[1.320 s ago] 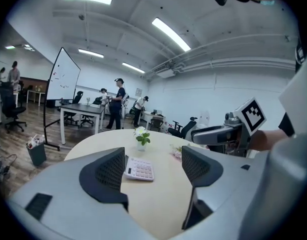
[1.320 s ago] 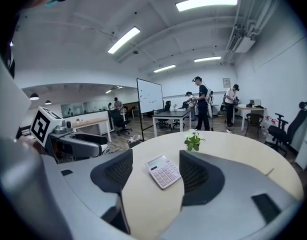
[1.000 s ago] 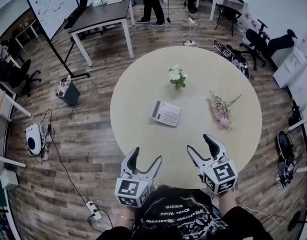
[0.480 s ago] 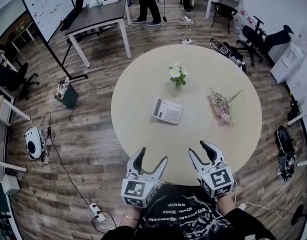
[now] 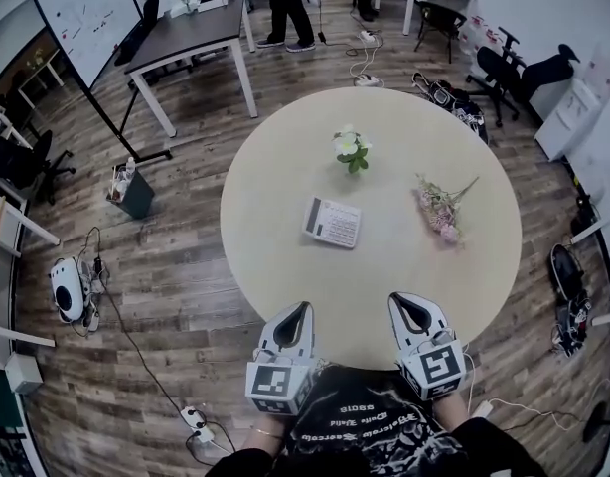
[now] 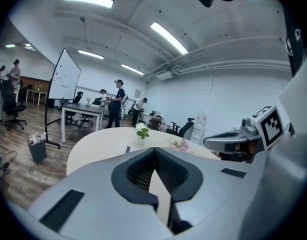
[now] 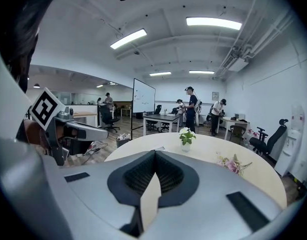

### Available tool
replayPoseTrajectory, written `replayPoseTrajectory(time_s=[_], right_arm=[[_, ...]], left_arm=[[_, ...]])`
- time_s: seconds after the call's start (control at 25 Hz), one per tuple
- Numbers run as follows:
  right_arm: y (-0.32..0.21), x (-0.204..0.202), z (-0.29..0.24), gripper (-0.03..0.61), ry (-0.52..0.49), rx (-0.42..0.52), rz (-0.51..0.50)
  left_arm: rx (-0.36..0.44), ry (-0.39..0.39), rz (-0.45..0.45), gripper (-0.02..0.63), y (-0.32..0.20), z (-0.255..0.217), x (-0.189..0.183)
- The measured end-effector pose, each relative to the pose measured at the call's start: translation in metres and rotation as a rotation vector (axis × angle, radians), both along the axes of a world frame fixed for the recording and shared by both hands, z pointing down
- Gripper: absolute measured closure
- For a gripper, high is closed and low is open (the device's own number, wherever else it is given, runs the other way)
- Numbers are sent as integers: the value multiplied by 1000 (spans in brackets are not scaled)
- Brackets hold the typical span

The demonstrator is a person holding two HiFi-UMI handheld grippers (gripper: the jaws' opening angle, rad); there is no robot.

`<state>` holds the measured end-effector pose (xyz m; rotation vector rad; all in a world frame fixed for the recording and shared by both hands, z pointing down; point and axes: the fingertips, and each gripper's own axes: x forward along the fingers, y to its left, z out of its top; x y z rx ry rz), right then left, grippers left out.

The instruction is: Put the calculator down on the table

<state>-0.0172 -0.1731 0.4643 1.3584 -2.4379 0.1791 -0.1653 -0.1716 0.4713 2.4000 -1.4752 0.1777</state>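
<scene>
The calculator (image 5: 331, 223) lies flat near the middle of the round beige table (image 5: 285, 266), pale with rows of keys. Both grippers hover at the table's near edge, well short of it. My left gripper (image 5: 297, 309) is shut, its jaws meeting at the tips with nothing between them. My right gripper (image 5: 405, 302) is shut and empty too. In the left gripper view the shut left gripper (image 6: 155, 149) points across the table towards the small plant (image 6: 141, 132). The right gripper view has the right gripper (image 7: 155, 153) closed tip to tip, with the calculator (image 7: 158, 148) just beyond.
A small potted plant (image 5: 352, 152) stands behind the calculator. A pink flower sprig (image 5: 439, 210) lies at the table's right. A dark desk (image 5: 186, 34), a whiteboard (image 5: 83, 13), office chairs and standing people are beyond the table. Cables and a power strip (image 5: 191, 420) lie on the wood floor.
Both grippers have gone from wide open to shut, empty. The calculator has not moved on the table.
</scene>
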Motion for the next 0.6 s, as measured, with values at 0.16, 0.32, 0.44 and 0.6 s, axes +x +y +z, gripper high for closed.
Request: replayPoseTrajectory(time_s=[0.16, 0.32, 0.44, 0.6], right_arm=[[3, -9, 1, 572, 77, 69, -61], [3, -10, 6, 572, 92, 28, -65], [5, -6, 8, 573, 140, 27, -65], [3, 7, 9, 574, 134, 25, -33]], left_arm=[[-14, 42, -24, 594, 1, -4, -6], [29, -2, 14, 594, 0, -6, -2], [53, -6, 14, 594, -4, -8, -5], [92, -50, 33, 594, -6, -11, -1]])
